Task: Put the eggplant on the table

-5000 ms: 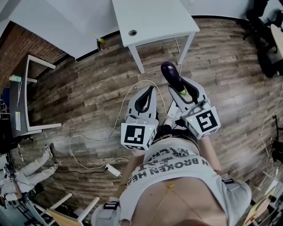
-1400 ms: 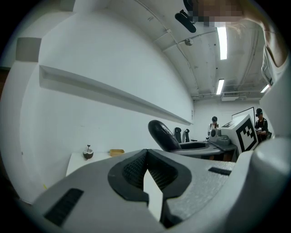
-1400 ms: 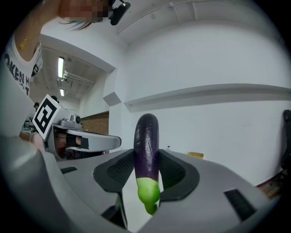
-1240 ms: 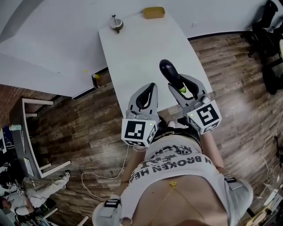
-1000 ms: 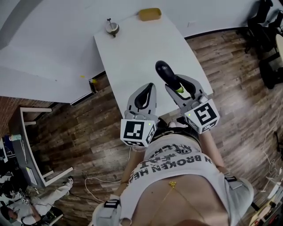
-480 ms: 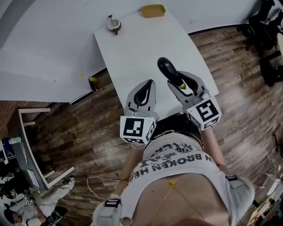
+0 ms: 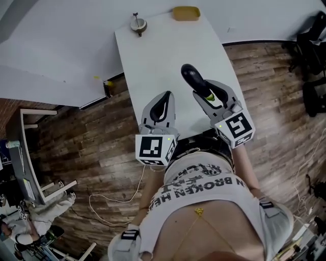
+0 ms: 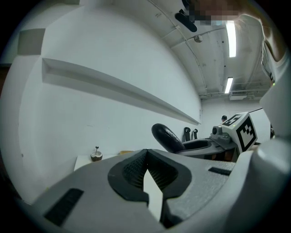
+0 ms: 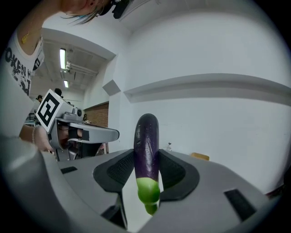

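Brown plank floor (image 7: 76, 132) meets a white wall (image 7: 56, 46); a white worktop (image 7: 163, 56) stands end-on against that wall, its near end by the person (image 7: 204, 204). The left gripper (image 7: 164, 98) hangs over the worktop's near edge, its fingers (image 8: 132, 170) closed tip to tip with nothing between them; the right gripper (image 7: 208, 93), just beside it, has its fingers (image 9: 119, 169) clamped on the eggplant (image 7: 192, 79). The eggplant is gripped near its green stem end, which points back toward the gripper's body; its purple body juts past the fingertips over the worktop's near half; whether it touches the top I cannot tell. A small bowl (image 7: 137, 24) and a yellow thing (image 7: 186, 12) sit at the far end, well apart from both grippers.
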`<state>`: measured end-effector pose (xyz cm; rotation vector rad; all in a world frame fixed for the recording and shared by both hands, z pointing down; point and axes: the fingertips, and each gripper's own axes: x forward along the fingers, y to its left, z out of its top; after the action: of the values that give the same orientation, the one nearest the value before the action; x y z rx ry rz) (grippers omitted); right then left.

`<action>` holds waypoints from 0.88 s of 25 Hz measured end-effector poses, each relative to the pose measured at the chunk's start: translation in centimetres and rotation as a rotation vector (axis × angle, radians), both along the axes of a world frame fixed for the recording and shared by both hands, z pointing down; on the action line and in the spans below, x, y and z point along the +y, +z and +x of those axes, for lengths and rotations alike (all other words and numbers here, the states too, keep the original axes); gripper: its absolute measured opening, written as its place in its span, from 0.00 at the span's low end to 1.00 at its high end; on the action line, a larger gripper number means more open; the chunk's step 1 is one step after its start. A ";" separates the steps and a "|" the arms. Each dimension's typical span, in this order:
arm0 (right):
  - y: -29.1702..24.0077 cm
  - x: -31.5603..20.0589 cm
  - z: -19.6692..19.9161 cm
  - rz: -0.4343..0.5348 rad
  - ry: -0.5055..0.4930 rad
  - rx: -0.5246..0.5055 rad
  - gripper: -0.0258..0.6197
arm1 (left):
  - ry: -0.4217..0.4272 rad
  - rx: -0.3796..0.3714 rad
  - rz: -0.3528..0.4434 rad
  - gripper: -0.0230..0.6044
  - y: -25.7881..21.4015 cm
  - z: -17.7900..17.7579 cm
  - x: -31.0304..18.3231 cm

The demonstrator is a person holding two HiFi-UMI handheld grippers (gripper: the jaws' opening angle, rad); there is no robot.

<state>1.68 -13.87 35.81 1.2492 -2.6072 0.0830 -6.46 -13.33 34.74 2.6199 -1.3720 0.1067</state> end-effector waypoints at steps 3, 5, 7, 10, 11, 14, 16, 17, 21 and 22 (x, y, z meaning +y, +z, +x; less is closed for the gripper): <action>-0.1 -0.5 1.2 -0.002 -0.027 0.006 0.30 | -0.022 0.003 0.001 0.03 -0.3 1.2 -0.3; -0.1 -0.8 2.0 -0.008 -0.039 0.009 0.30 | -0.039 0.008 -0.007 0.03 -0.3 1.9 -0.4; -0.2 -1.0 2.6 -0.005 -0.053 0.008 0.30 | -0.058 0.004 -0.014 0.03 -0.1 2.3 -0.5; -0.4 -1.2 3.3 0.006 -0.070 0.000 0.30 | -0.073 -0.005 -0.020 0.03 0.1 3.0 -0.5; -0.4 -1.2 3.5 0.006 -0.073 -0.003 0.30 | -0.075 -0.007 -0.021 0.03 0.2 3.3 -0.6; -0.2 -1.3 4.2 -0.004 -0.078 -0.007 0.30 | -0.077 -0.007 -0.015 0.03 -0.1 4.1 -0.7; -0.1 -1.2 4.6 -0.011 -0.081 -0.009 0.30 | -0.079 -0.005 -0.009 0.03 -0.3 4.6 -0.7; -0.2 -1.2 4.7 -0.010 -0.086 -0.010 0.30 | -0.079 -0.005 -0.009 0.03 -0.4 4.8 -0.7; -0.1 -1.2 4.7 -0.013 -0.099 -0.013 0.30 | -0.081 -0.008 -0.012 0.03 -0.3 5.1 -0.6; 0.0 -1.3 4.7 -0.015 -0.100 -0.013 0.30 | -0.081 -0.008 -0.013 0.03 -0.3 5.2 -0.6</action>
<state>6.34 -15.13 35.77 1.1145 -2.6706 0.0923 -1.29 -13.89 34.48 2.5520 -1.4731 0.1139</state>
